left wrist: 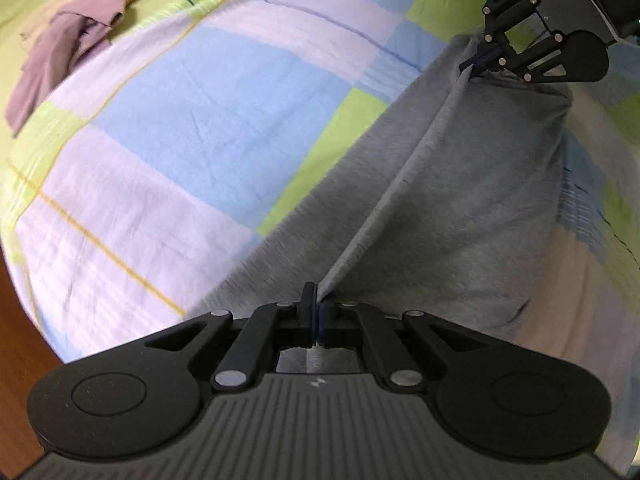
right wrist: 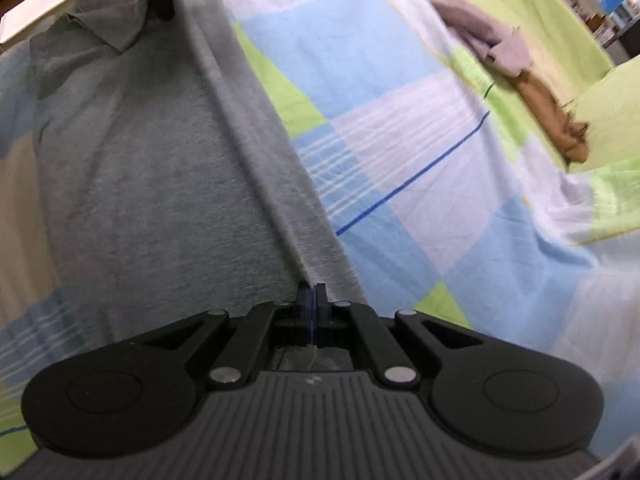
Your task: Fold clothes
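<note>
Pinching grey shirt [left wrist: 460,208] taut — left gripper [left wrist: 316,312], right gripper [right wrist: 311,300] clamped.

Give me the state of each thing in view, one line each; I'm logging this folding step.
left gripper: shut on the grey garment's edge.
right gripper: shut on the same edge, other end.
grey garment: edge lifted taut between the grippers, the rest lying on the bed.
purple garment: crumpled, unfolded.
brown garment: crumpled beside the purple one.
checked bedsheet: spread, lightly creased.
</note>
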`<state>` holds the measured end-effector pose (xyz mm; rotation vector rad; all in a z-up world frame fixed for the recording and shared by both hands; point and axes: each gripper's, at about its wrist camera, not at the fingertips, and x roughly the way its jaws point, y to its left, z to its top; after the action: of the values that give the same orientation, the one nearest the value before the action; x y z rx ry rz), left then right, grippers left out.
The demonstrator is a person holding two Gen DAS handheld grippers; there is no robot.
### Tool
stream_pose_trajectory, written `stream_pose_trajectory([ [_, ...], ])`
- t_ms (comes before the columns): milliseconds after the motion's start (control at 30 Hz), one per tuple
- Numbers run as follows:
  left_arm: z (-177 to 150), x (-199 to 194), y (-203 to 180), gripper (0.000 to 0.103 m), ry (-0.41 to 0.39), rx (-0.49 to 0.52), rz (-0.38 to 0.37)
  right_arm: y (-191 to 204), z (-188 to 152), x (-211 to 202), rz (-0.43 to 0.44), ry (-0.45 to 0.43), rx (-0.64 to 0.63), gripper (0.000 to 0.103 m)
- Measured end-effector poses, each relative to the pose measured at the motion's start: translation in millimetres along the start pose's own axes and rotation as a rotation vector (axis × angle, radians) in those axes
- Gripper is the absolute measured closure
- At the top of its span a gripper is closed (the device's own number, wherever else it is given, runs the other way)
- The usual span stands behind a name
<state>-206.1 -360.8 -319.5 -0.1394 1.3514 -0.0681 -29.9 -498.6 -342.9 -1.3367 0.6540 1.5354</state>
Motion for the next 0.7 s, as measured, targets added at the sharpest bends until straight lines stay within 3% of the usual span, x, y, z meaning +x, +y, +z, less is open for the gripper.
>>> stream_pose_trajectory([
  [67, 4, 9, 11, 0.095, 0.039, -0.015, -0.041, -1, -7, -1, 0.003, 0.016, 0.045, 0.103],
  [100, 5, 12, 17, 0.094, 0.057, -0.024, -0.061, -2, -12, -5, -0.002, 0.019, 0.076, 0.097],
  [133, 6, 15, 22, 0.093, 0.075, -0.033, -0.08, -3, -18, -10, -0.008, 0.021, 0.108, 0.09],
  [167, 6, 15, 28, 0.092, 0.078, -0.048, -0.104, -4, -23, -15, -0.013, 0.024, 0.139, 0.071],
  [200, 5, 15, 32, 0.09, 0.08, -0.063, -0.124, -5, -29, -19, -0.019, 0.027, 0.171, 0.063],
  [433, 3, 22, 41, 0.09, 0.085, -0.088, -0.184, -11, -65, -49, -0.054, 0.045, 0.385, 0.061],
  [567, 6, 27, 41, 0.09, 0.082, -0.084, -0.186, 10, -83, -55, 0.003, 0.085, 0.386, 0.061],
  [700, 11, 34, 47, 0.09, 0.082, -0.074, -0.184, 18, -96, -55, -0.006, 0.115, 0.429, 0.061],
])
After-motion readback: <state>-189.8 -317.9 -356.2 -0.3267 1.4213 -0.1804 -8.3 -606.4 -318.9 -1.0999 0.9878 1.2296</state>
